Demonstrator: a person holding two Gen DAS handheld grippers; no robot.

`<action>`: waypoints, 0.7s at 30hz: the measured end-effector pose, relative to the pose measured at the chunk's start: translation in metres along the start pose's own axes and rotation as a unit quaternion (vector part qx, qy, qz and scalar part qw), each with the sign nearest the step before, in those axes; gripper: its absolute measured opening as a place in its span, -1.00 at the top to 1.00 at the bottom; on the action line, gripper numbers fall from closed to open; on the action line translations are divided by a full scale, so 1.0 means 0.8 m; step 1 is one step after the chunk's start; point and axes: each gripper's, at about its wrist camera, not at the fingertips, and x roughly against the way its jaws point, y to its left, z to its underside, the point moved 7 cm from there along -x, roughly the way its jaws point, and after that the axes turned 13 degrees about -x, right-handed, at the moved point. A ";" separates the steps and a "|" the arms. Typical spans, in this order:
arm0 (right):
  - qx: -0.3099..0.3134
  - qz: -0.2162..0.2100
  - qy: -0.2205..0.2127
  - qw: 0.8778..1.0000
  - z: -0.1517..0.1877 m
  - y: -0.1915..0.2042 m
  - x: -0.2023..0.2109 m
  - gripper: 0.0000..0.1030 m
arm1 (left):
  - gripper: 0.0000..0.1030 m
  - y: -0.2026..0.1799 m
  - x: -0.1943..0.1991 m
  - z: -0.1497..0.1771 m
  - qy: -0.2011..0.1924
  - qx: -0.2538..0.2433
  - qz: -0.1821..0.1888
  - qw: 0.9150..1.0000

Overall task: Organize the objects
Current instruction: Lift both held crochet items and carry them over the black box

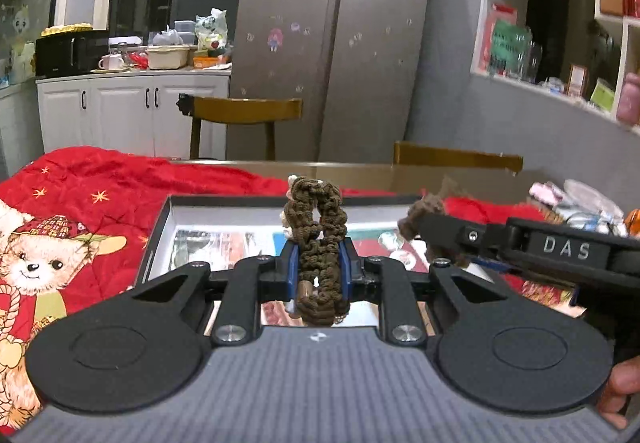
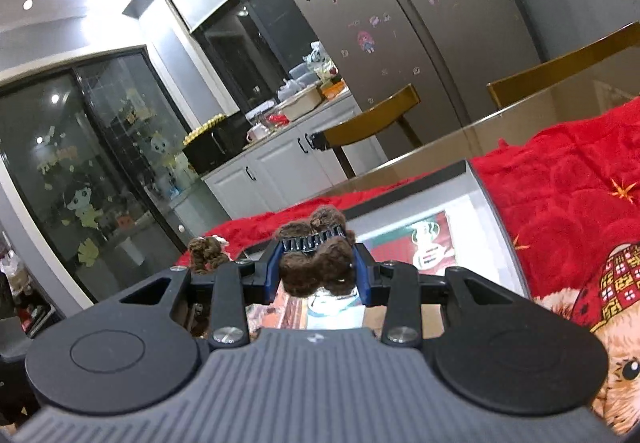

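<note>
Left wrist — gripper (image 1: 320,275) level, scrunchie (image 1: 320,243) clamped

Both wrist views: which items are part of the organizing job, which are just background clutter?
In the job:
- brown braided scrunchie, clamped in left gripper
- fuzzy brown hair claw clip, clamped in right gripper
- open box below both

Lying about:
- red bear blanket
- wooden chairs
- fridge
- counter clutter
- wall shelf items

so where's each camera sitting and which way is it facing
Left wrist: on the left tongs, facing the open box and fridge; its tongs grip a brown scrunchie, and a thumb shows.
Right wrist: on the right tongs, tilted, gripping a furry hair claw.
Shared: box, fridge, red blanket, each other's item.
</note>
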 end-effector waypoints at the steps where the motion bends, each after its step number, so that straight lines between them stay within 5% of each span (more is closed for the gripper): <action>1: 0.003 0.001 0.003 1.000 0.002 -0.001 -0.002 0.21 | 0.53 0.001 -0.001 0.009 0.003 -0.004 -0.001 1.000; 21: 0.018 0.022 0.038 0.999 0.030 -0.012 -0.027 0.21 | 0.53 -0.020 -0.025 0.057 0.022 -0.044 -0.034 0.998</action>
